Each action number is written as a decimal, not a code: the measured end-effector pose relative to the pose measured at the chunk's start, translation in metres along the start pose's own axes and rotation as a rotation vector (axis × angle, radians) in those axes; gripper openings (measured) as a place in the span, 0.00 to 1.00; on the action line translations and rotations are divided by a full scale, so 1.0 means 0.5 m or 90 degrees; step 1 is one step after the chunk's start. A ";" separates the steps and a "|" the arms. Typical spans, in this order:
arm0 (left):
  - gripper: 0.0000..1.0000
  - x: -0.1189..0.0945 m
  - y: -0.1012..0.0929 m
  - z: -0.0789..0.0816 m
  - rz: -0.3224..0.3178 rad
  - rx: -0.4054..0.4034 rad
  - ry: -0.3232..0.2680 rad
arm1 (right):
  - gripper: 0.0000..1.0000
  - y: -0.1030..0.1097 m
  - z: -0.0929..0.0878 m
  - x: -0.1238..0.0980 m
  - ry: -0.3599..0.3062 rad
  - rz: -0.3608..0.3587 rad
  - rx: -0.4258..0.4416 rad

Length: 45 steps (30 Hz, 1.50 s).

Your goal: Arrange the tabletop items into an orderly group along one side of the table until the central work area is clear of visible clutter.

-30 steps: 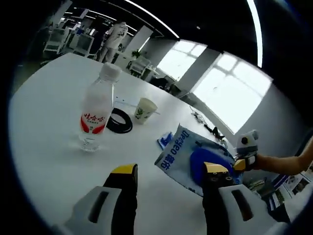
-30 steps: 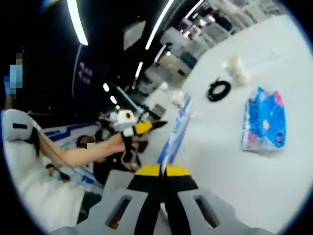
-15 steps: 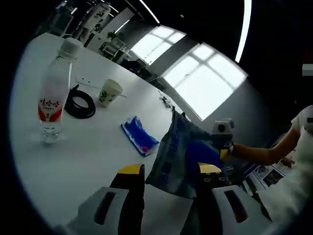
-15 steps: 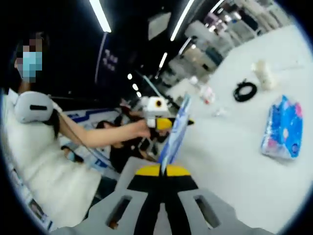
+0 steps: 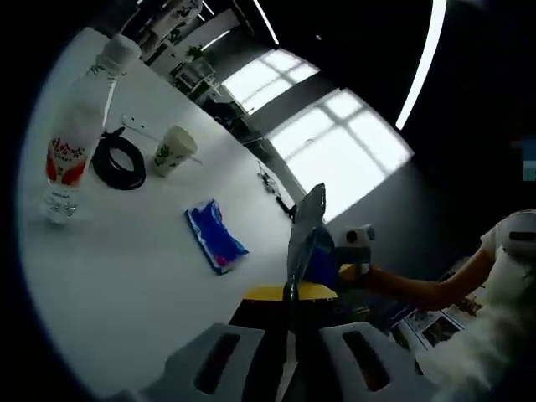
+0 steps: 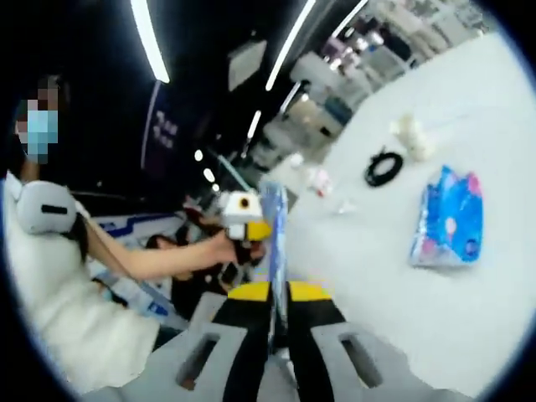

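Observation:
A blue and white plastic bag (image 5: 306, 239) hangs edge-on above the white table (image 5: 126, 276), held from two sides. My left gripper (image 5: 289, 294) is shut on its near edge. In the right gripper view the bag (image 6: 274, 234) rises as a thin strip out of my right gripper (image 6: 275, 292), which is shut on it. The right gripper (image 5: 357, 249) also appears behind the bag, held by a hand. On the table lie a blue tissue pack (image 5: 215, 239), a paper cup (image 5: 172, 149), a black cable coil (image 5: 117, 162) and a water bottle (image 5: 65, 138).
In the right gripper view the tissue pack (image 6: 445, 222), cable coil (image 6: 383, 167), cup (image 6: 412, 134) and bottle (image 6: 318, 180) spread across the table's far part. The left gripper (image 6: 243, 216) and a person in white stand at the left. Bare tabletop lies near both grippers.
My left gripper, open before beside the bag, has shut on the bag's edge. The bag has turned edge-on to both views. The right gripper has stayed shut on it.

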<state>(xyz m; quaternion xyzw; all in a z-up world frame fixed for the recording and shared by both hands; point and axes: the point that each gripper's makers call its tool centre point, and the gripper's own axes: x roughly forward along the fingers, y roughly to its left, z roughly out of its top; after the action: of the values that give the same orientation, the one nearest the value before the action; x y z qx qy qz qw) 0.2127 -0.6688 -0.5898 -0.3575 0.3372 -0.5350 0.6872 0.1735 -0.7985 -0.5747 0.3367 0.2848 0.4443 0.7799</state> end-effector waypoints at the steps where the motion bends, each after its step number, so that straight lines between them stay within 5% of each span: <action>1: 0.00 0.000 -0.001 0.001 -0.002 -0.002 -0.004 | 0.20 -0.003 0.008 -0.004 -0.014 -0.001 0.006; 4: 0.00 0.003 -0.002 0.009 -0.007 -0.023 -0.040 | 0.31 -0.034 0.028 -0.019 -0.056 -0.043 0.013; 8: 0.00 0.000 -0.003 0.030 -0.019 -0.058 -0.102 | 0.30 -0.063 0.051 -0.044 -0.112 -0.095 -0.008; 12: 0.00 0.003 -0.005 0.038 -0.025 -0.067 -0.123 | 0.29 -0.082 0.063 -0.063 -0.156 -0.133 -0.016; 15: 0.00 0.008 0.001 0.047 -0.022 -0.083 -0.147 | 0.34 -0.085 0.060 -0.066 -0.177 -0.125 0.024; 22: 0.00 0.036 0.002 0.046 -0.044 -0.162 -0.213 | 0.43 -0.107 0.009 -0.050 -0.154 -0.132 0.081; 24: 0.00 0.052 0.001 0.029 -0.040 -0.173 -0.207 | 0.41 -0.107 0.008 -0.050 -0.168 -0.124 0.103; 28: 0.00 0.080 -0.004 -0.002 -0.044 -0.202 -0.207 | 0.07 -0.139 -0.012 -0.068 -0.154 -0.169 0.104; 31: 0.00 0.087 0.004 -0.024 -0.033 -0.216 -0.205 | 0.04 -0.141 -0.020 -0.085 -0.165 -0.147 0.128; 34: 0.00 0.095 0.012 -0.044 -0.010 -0.222 -0.188 | 0.03 -0.147 -0.044 -0.099 -0.134 -0.170 0.094; 40: 0.00 0.116 0.074 -0.118 0.126 -0.187 -0.100 | 0.02 -0.196 -0.114 -0.119 -0.065 -0.241 0.106; 45: 0.00 0.127 0.105 -0.159 0.188 -0.154 -0.038 | 0.01 -0.220 -0.144 -0.137 -0.047 -0.266 0.126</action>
<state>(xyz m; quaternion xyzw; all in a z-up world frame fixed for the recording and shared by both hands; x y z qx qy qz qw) 0.1840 -0.7324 -0.6809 -0.3999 0.4276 -0.3727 0.7200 0.1448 -0.8810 -0.6944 0.3613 0.3620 0.2302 0.8279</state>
